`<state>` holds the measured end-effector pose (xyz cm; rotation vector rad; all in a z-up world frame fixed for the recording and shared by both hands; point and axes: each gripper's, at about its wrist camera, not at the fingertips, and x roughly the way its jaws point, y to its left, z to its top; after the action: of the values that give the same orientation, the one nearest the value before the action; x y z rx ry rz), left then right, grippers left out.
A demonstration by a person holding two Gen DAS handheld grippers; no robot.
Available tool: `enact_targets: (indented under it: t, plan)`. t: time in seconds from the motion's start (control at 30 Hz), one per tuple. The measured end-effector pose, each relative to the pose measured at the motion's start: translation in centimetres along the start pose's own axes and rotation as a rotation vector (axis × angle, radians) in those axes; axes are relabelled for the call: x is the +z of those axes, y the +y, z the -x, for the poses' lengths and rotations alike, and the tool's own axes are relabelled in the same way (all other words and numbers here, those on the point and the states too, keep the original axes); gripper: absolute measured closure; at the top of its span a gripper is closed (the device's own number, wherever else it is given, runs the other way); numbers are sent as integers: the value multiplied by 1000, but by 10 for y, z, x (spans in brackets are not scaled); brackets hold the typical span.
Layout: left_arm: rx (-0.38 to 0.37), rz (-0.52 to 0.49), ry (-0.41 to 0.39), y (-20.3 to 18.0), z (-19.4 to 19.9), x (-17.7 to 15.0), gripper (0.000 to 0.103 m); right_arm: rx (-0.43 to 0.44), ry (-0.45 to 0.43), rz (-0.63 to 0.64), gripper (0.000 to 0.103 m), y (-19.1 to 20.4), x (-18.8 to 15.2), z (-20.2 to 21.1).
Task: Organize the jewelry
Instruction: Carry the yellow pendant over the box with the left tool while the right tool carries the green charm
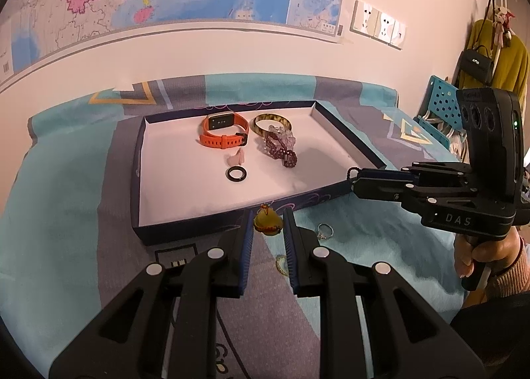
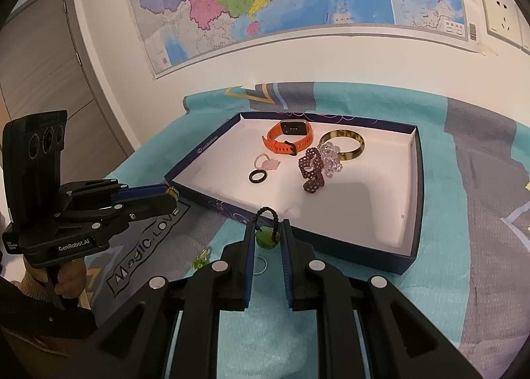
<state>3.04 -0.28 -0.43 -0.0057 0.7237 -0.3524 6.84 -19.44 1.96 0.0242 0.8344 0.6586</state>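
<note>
Blue-padded fingers of the left gripper (image 1: 267,226) clamp a yellow pendant (image 1: 267,219) and those of the right gripper (image 2: 267,237) a green beaded charm (image 2: 267,237), both poised at the near rim of the box tray (image 2: 418,180), presumably for placing beside the orange watch (image 2: 287,137).

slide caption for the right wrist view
Right gripper holds a green pendant near the jewelry box.
</note>
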Motion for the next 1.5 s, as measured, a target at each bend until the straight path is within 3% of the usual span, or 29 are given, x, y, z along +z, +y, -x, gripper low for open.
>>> enact_targets:
  t: [1.5]
  plan:
    - [18, -26, -39, -5, -8, 25, 84, 1, -25, 7, 89, -5, 24, -4]
